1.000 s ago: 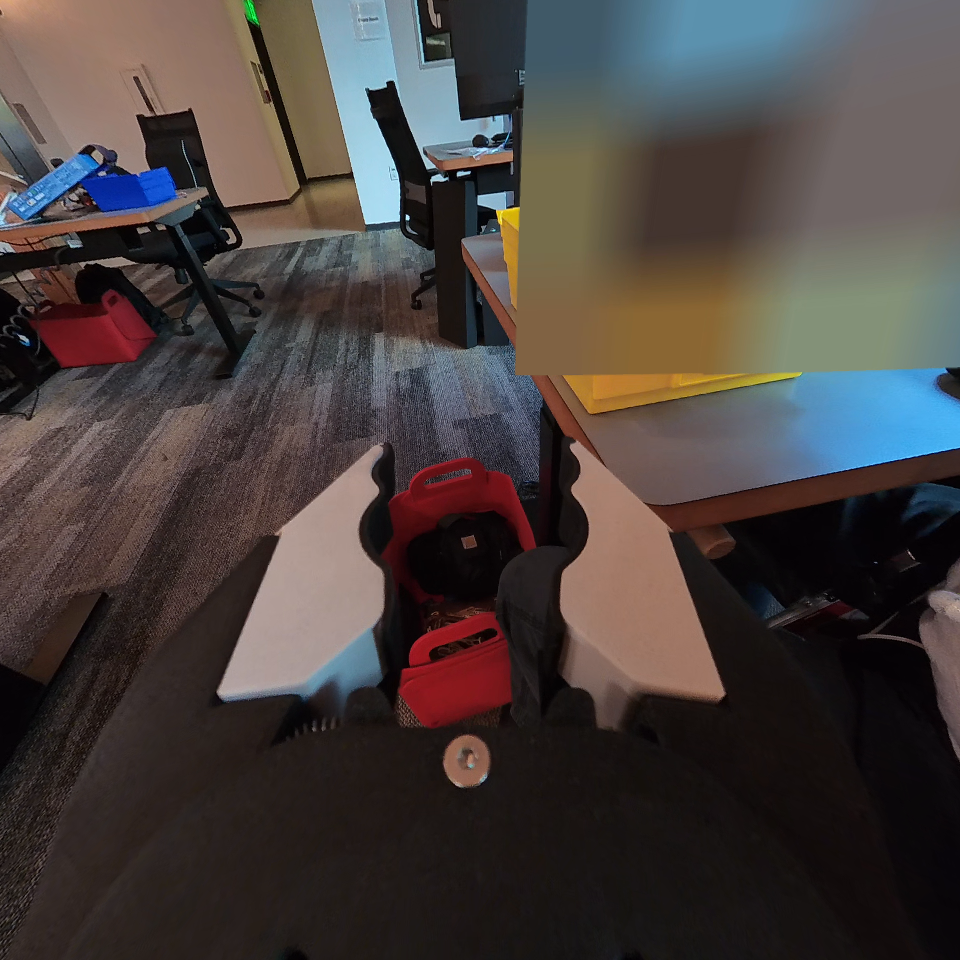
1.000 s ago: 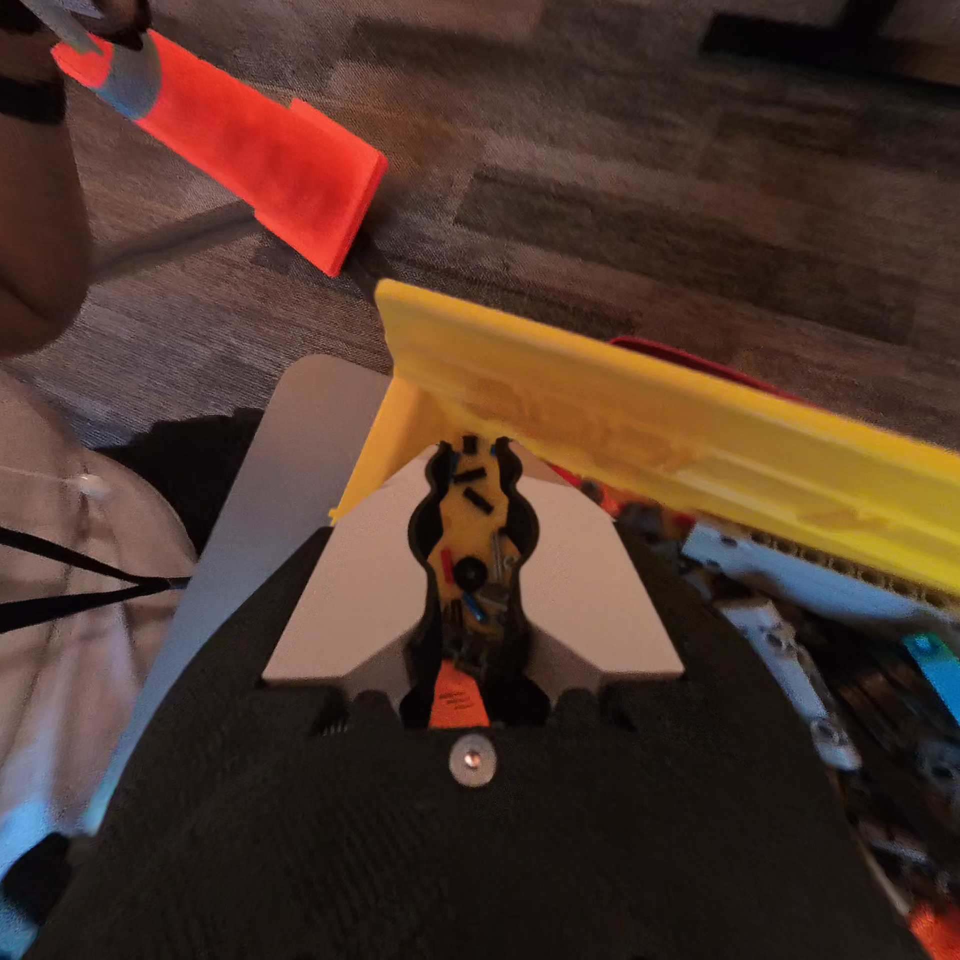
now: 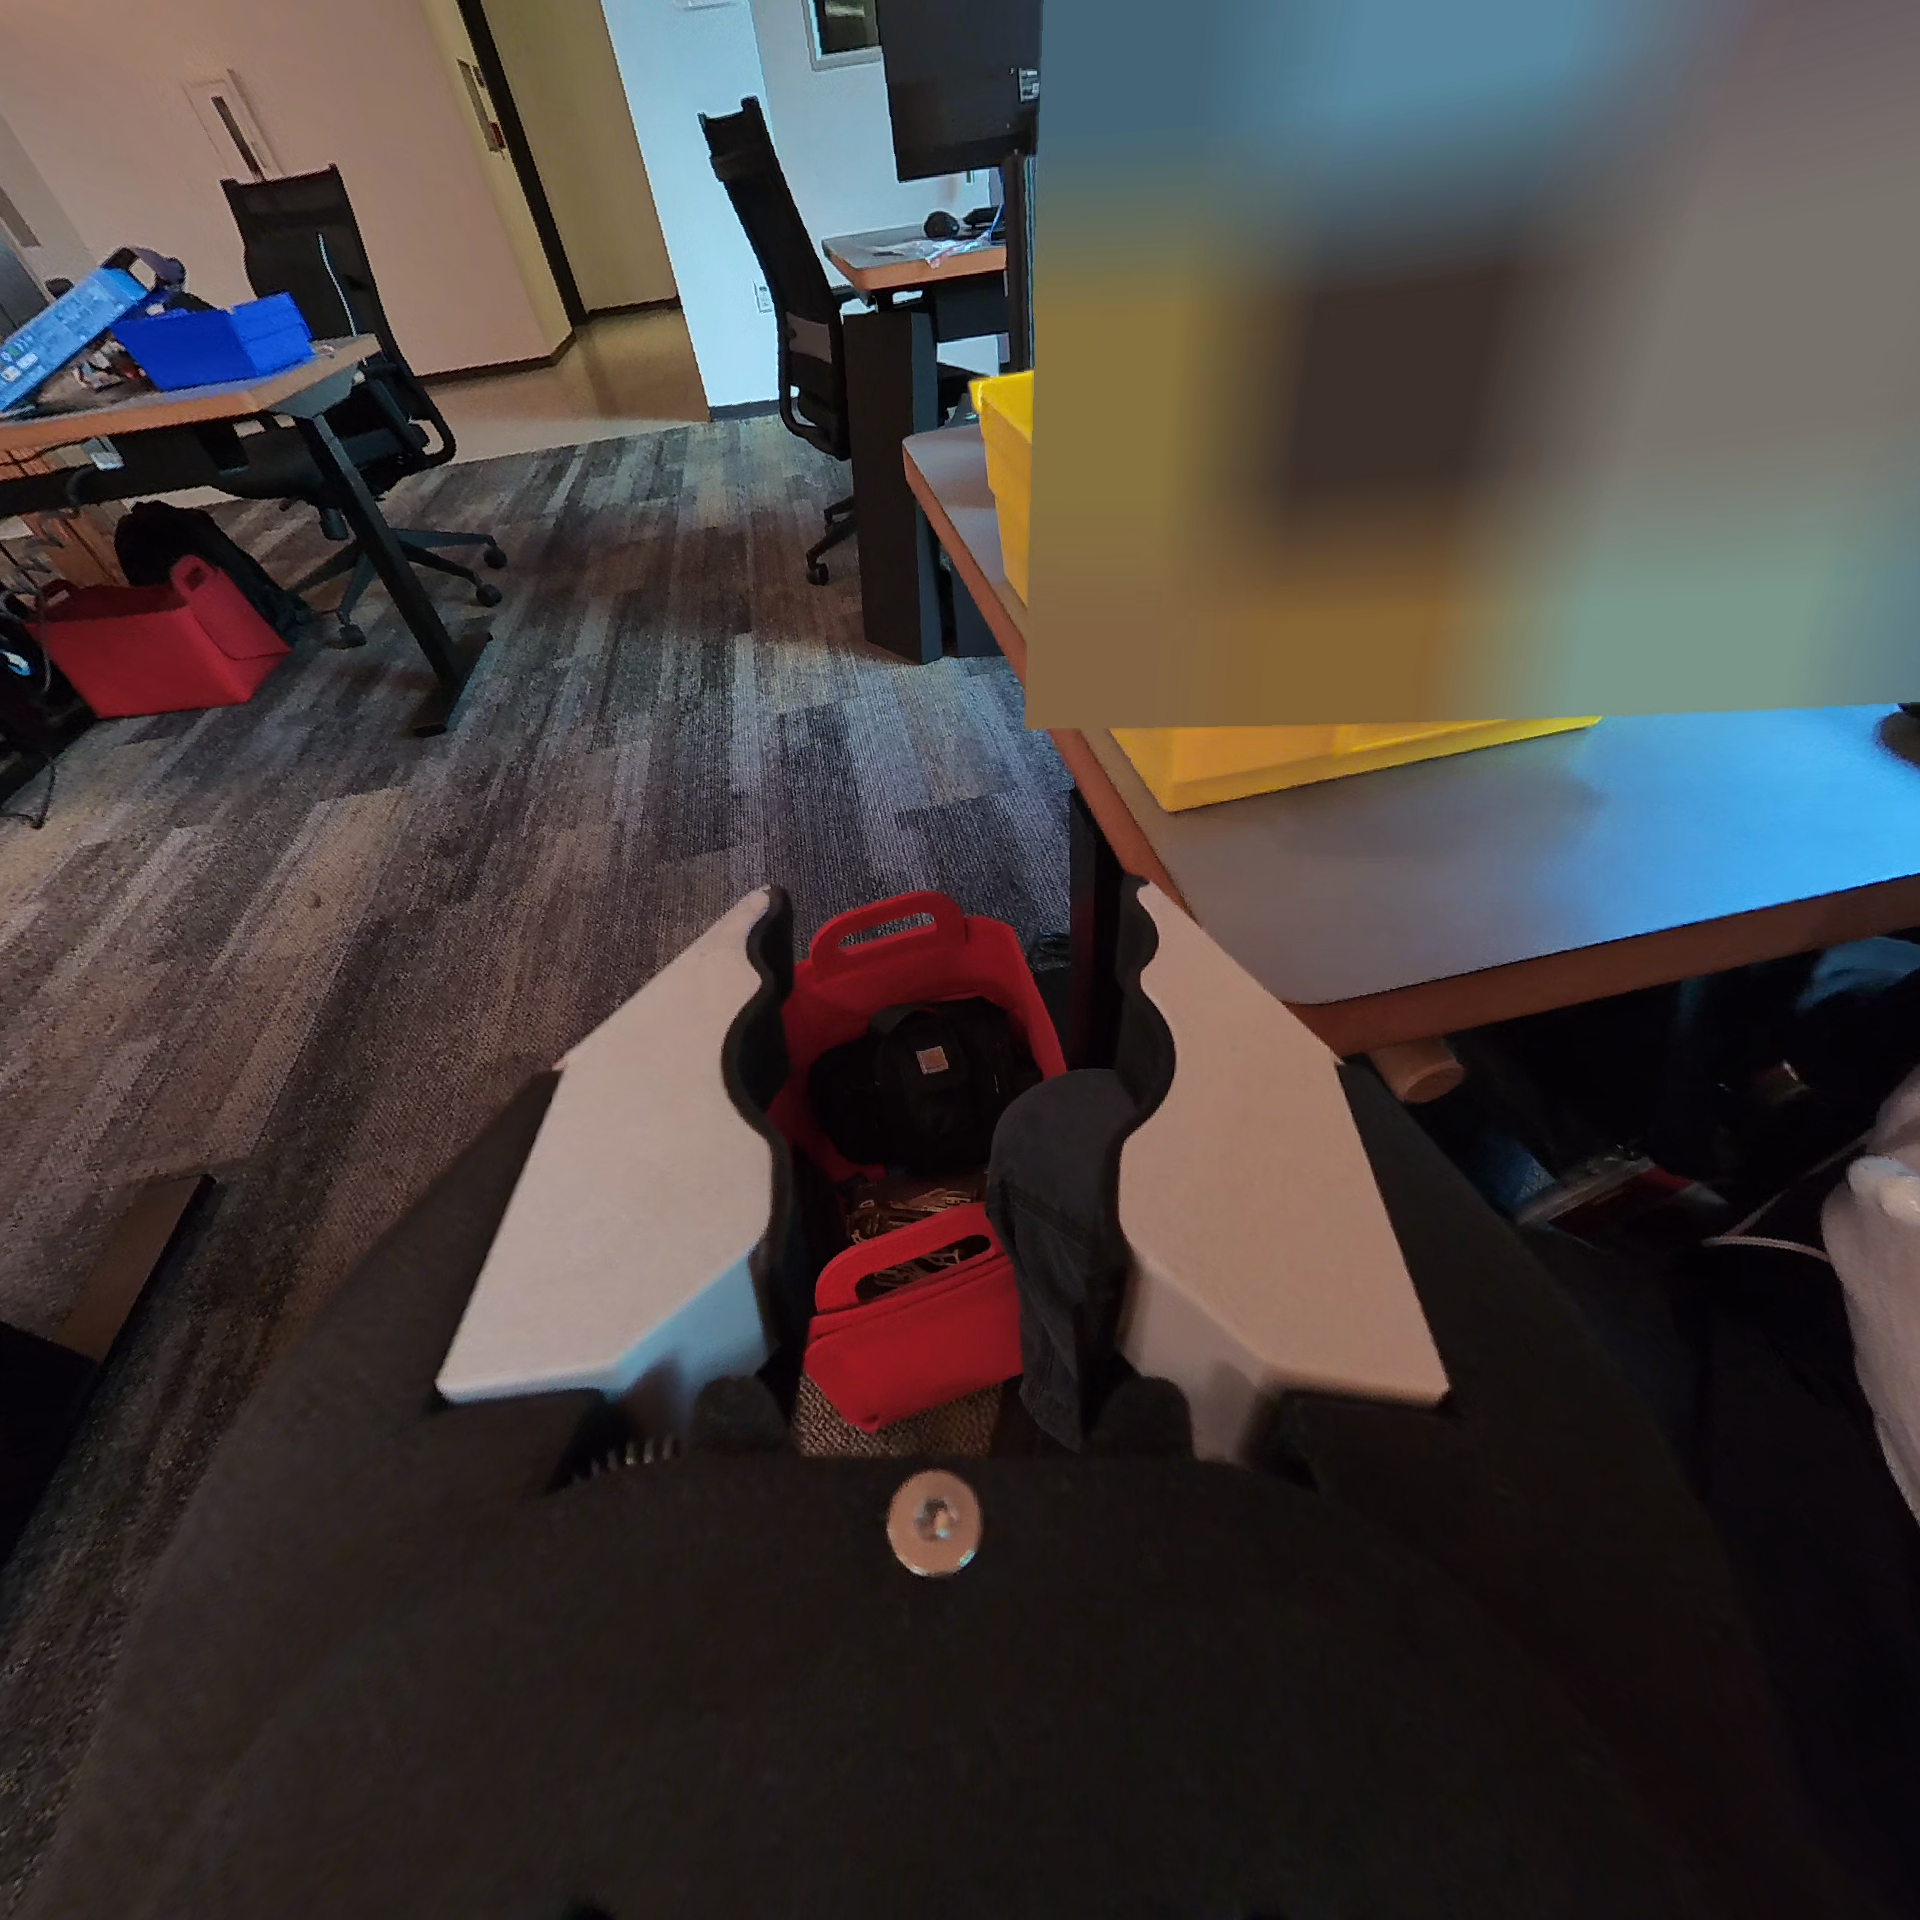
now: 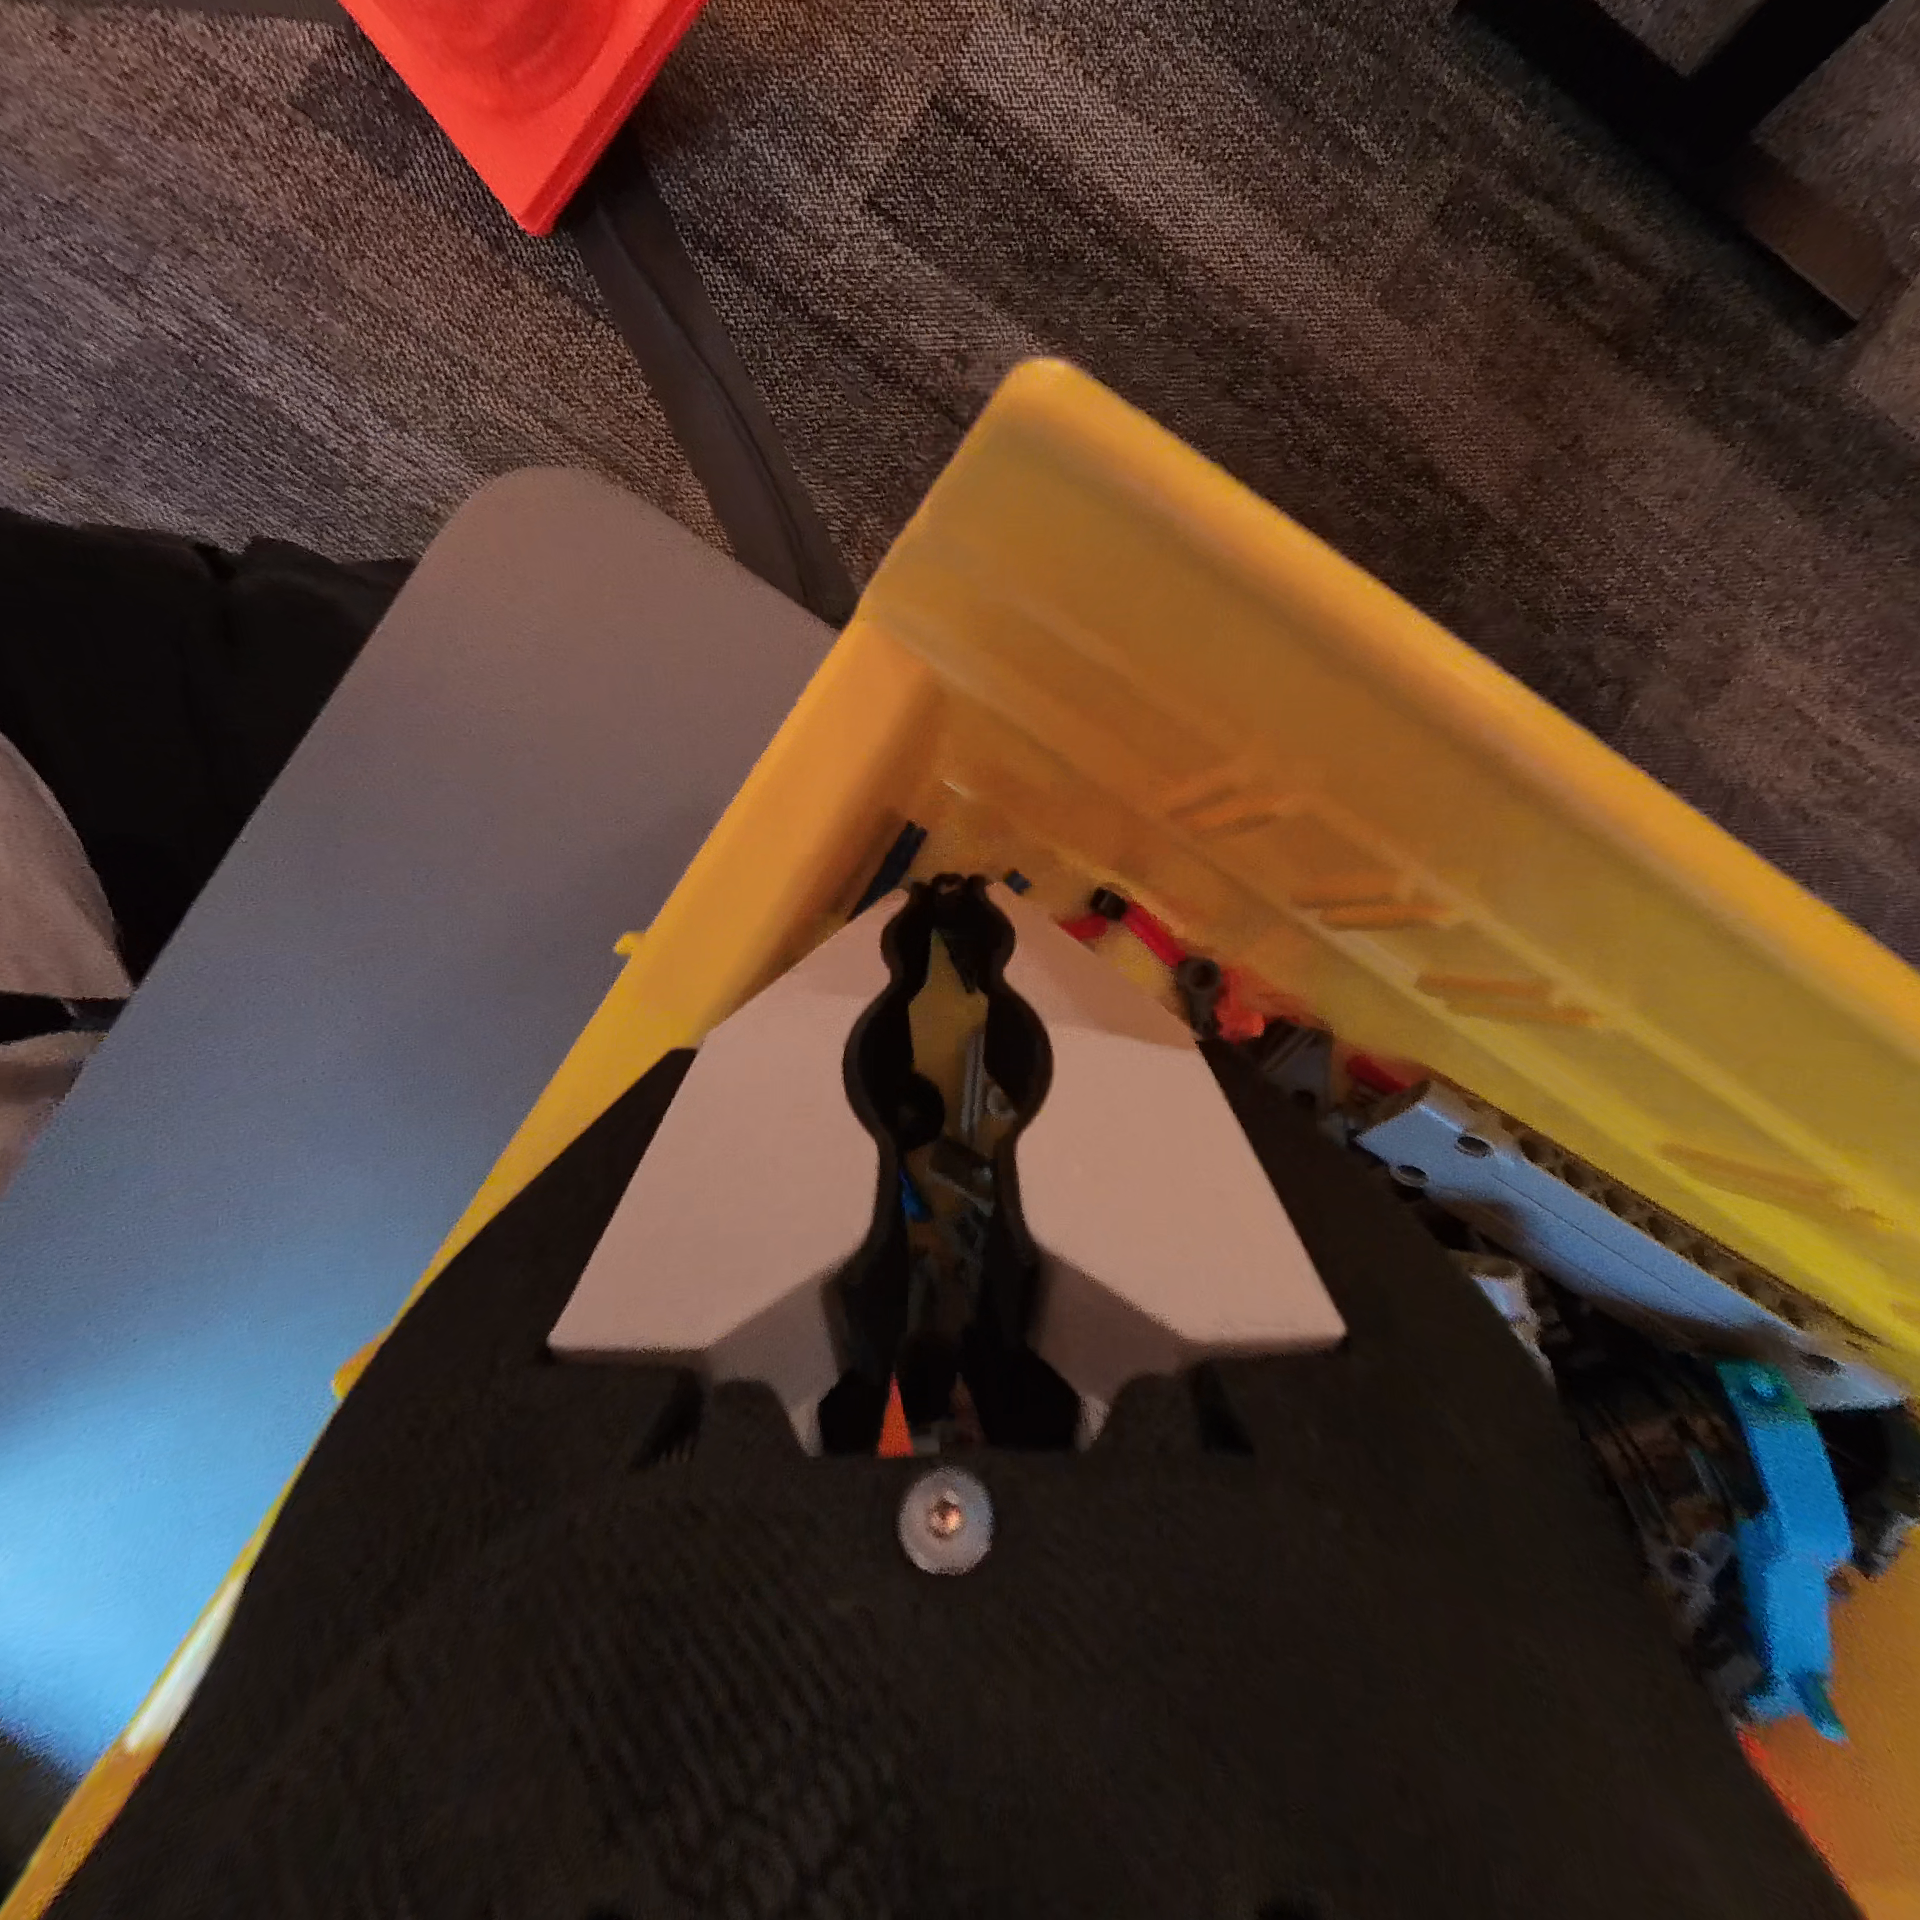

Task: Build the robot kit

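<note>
My right gripper reaches into the near corner of a yellow bin that holds loose building parts. Its tips meet on a small black part just above the bin floor. Red pins, a pale grey beam and a blue part lie to its right. My left gripper is open and empty. It hangs over a red tote on the carpet, which holds a black bag. Dark cloth lies against its right finger.
The yellow bin stands on a grey table whose corner shows beside the bin. A red flat thing sits on the carpet below. Farther off are desks, black office chairs, a blue box and another red tote. Across from one pair of fingers to the other is roughly 20 cm.
My right gripper has moved deeper into the bin corner and its jaws have closed from a narrow gap to touching tips. The left gripper has hardly moved.
</note>
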The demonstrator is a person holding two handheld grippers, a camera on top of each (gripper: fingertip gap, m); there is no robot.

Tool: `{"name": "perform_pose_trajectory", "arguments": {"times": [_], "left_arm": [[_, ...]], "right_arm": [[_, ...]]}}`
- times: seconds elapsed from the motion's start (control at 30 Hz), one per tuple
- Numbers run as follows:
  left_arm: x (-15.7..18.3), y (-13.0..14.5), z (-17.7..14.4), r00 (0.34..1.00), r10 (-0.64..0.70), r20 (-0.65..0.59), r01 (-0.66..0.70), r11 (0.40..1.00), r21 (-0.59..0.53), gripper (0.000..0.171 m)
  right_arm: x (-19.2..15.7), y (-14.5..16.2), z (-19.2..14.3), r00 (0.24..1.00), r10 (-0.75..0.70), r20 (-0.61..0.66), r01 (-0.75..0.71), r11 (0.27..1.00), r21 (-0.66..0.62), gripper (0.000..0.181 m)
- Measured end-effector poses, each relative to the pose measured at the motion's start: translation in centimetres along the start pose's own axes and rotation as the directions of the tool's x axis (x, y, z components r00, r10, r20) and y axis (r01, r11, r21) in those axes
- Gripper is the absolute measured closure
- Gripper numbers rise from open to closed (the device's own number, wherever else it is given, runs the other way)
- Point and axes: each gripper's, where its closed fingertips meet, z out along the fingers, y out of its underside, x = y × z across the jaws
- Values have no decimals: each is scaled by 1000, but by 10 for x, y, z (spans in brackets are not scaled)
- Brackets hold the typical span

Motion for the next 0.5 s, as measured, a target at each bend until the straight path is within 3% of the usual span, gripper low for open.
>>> {"name": "perform_pose_trajectory", "arguments": {"times": [0.27, 0.4, 0.5], "left_arm": [[24, -37, -4, 998, 63, -13, -63, 996, 59, 109], [46, -62, -8, 994, 110, -28, -107, 990, 96, 109], [64, -79, -11, 990, 132, -40, -127, 984, 122, 109]], "right_arm": [[4, -12, -68, 983, -77, -169, 94, 991, 95, 175], [-10, -14, -123, 964, -24, -263, 75, 980, 185, 175], [-29, 0, -186, 937, 79, -341, 22, 960, 280, 175]]}}
